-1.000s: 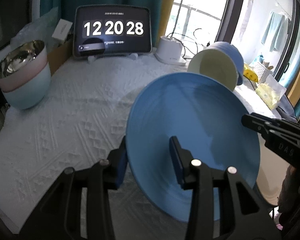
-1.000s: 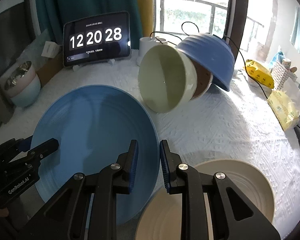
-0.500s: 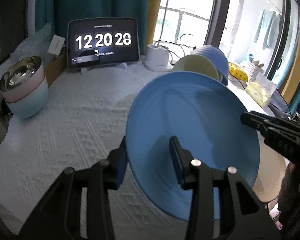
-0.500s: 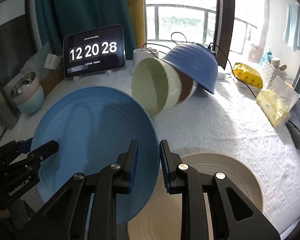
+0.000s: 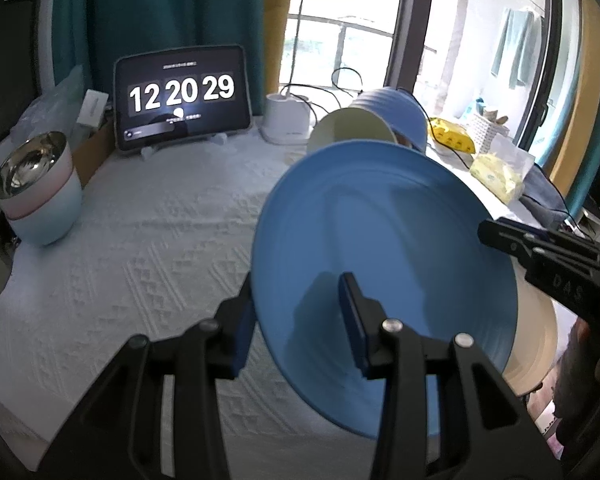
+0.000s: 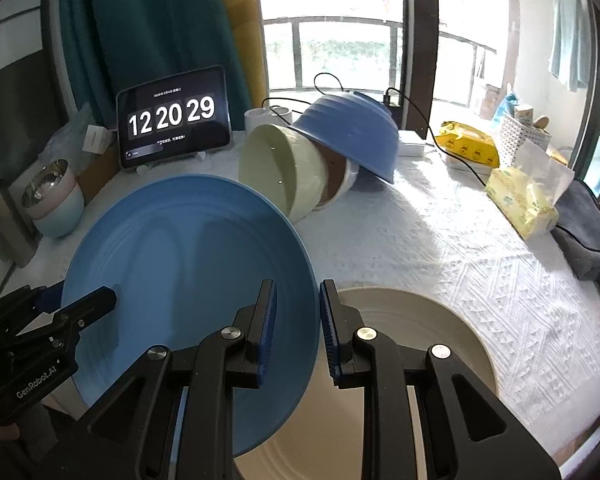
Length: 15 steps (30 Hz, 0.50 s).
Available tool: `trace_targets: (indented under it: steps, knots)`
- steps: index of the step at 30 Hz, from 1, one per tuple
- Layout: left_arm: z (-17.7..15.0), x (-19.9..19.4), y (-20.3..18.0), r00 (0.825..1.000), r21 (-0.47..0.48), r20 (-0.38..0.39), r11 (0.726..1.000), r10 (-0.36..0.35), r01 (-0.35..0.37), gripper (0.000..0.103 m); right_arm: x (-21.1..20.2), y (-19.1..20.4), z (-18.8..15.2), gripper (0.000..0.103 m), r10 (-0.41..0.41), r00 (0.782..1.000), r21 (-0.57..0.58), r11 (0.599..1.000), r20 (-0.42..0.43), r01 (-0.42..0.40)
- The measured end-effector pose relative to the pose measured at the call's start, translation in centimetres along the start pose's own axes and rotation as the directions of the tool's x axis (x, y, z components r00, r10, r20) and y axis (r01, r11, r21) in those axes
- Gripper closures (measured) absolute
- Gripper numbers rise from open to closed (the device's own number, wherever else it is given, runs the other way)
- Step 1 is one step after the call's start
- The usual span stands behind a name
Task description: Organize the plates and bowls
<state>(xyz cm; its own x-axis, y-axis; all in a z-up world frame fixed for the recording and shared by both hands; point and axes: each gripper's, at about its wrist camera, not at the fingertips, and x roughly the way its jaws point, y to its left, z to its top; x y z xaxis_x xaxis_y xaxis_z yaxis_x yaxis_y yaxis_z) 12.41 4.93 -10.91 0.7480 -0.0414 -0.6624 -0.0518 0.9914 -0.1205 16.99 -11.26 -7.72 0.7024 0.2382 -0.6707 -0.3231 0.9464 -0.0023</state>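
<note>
Large plate (image 6: 188, 264): plain mid-blue, faint concentric ridges. Second plate (image 6: 420, 332): cream, ringed likewise. Tipped bowls: pale green (image 6: 280, 172), brown inside white (image 6: 338, 178), ribbed blue (image 6: 352, 132). Stacked bowls (image 5: 40, 196): steel lining, pink over light blue. Tablecloth (image 5: 140, 248): white, raised diamond weave. Gripper pads (image 6: 267, 320): blue on black frames. Curtain (image 6: 148, 28): teal. Clock tablet (image 5: 182, 96): black, white digits. Packets (image 6: 468, 146): yellow.

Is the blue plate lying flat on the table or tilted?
Tilted: the blue plate is held off the table by both grippers at opposite rims, its right edge above the cream plate.
</note>
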Motion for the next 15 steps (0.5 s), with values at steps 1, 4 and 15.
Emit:
trace_targets:
  steps: [1,4,15]
  knots:
    - [0.0,0.0,-0.3,1.000,0.005,-0.002,1.000,-0.002,0.002,0.062,-0.1,-0.2,-0.1,0.079,-0.001,1.000,0.004,1.000,0.001,0.001]
    - [-0.1,-0.1,-0.9,1.000,0.015,-0.005,1.000,-0.006,0.006,0.062,-0.5,-0.8,-0.3,0.079,-0.004,1.000,0.014,1.000,0.004,0.004]
    - [-0.2,0.4,-3.8,0.999,0.064,-0.026,0.998,-0.026,0.028,0.062,-1.3,-3.5,-1.4,0.079,-0.022,1.000,0.061,0.998,0.009,0.022]
